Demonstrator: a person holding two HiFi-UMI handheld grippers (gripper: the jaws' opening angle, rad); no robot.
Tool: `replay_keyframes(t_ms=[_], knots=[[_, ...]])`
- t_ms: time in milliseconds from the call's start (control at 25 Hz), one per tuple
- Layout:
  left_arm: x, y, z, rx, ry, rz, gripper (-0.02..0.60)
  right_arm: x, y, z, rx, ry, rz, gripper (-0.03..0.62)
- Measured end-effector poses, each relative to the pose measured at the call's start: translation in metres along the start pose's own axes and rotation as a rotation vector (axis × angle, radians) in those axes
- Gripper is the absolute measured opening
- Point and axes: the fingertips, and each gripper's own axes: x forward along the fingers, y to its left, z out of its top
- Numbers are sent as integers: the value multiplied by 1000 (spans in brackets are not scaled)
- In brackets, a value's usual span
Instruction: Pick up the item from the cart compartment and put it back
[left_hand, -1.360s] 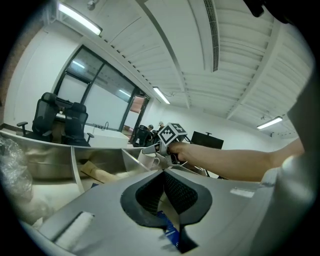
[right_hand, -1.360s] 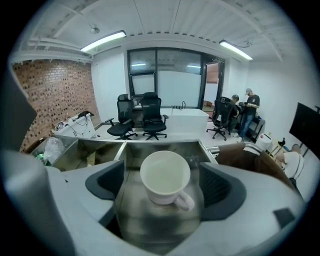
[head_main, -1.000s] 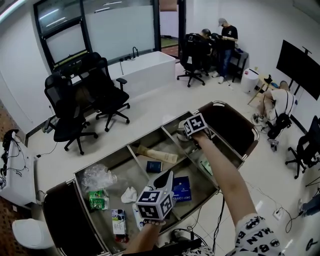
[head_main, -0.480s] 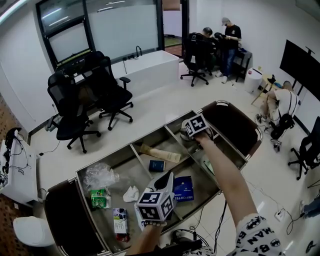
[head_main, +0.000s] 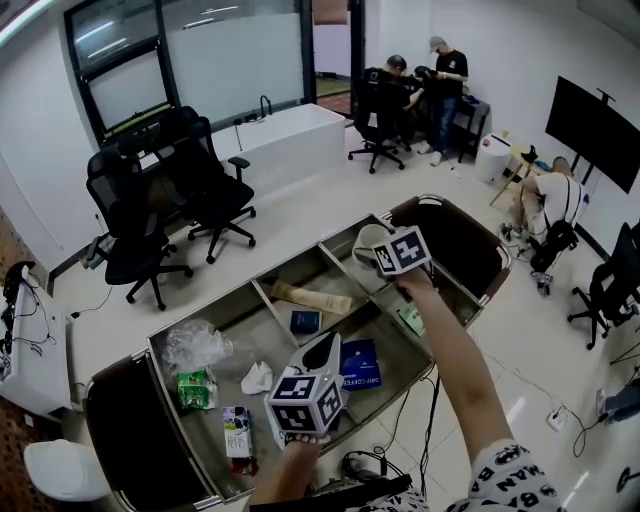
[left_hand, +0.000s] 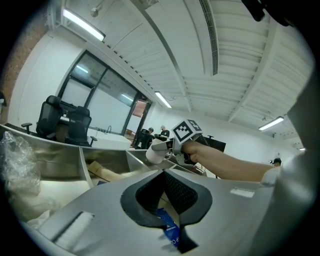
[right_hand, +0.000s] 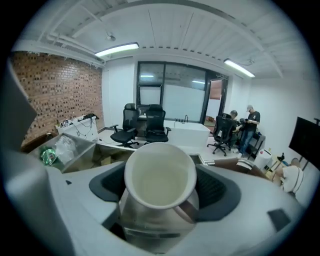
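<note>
A white cup (head_main: 368, 243) hangs over the cart's far right compartment (head_main: 345, 240). My right gripper (head_main: 374, 252) is shut on it. In the right gripper view the cup (right_hand: 160, 176) sits mouth-up between both dark pads (right_hand: 216, 186), which press on its sides. The left gripper view shows the cup (left_hand: 155, 153) raised above the cart rim. My left gripper (head_main: 326, 352) hovers over the near middle of the cart above a blue book (head_main: 360, 362). Its jaws stand together with nothing in them.
The steel cart (head_main: 262, 278) has several compartments. They hold a brown paper package (head_main: 312, 297), a small dark box (head_main: 305, 321), a plastic bag (head_main: 193, 345), a green packet (head_main: 196, 388) and a carton (head_main: 236, 432). Office chairs (head_main: 140, 230) stand behind, and people are at the far back.
My right gripper has risen a little and shifted right with the white cup, which now shows above the compartment. The left gripper has hardly moved.
</note>
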Motion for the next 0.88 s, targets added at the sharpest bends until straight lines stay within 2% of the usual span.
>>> replay_keyframes(t_ms=[240,360,600,720,880], knots=[[-12,-10,8,3,-40,-32,-12,-74,22,-2,-12,-111,12,423],[-24,-13,10,30,-59,-43,-12,-111,40,-11,-29,-164,2,423],[-47,-33,14,118,-112,-66,-14,-177,70,-46,-5,-243,-34,423],[-56,-43,8,166,-110,-69,-14,-209,86,-65,7,-266,-56,423],[-65,-43,-7,158,-86,-84,-14,-242,108,-94,34,-278,-98,423]])
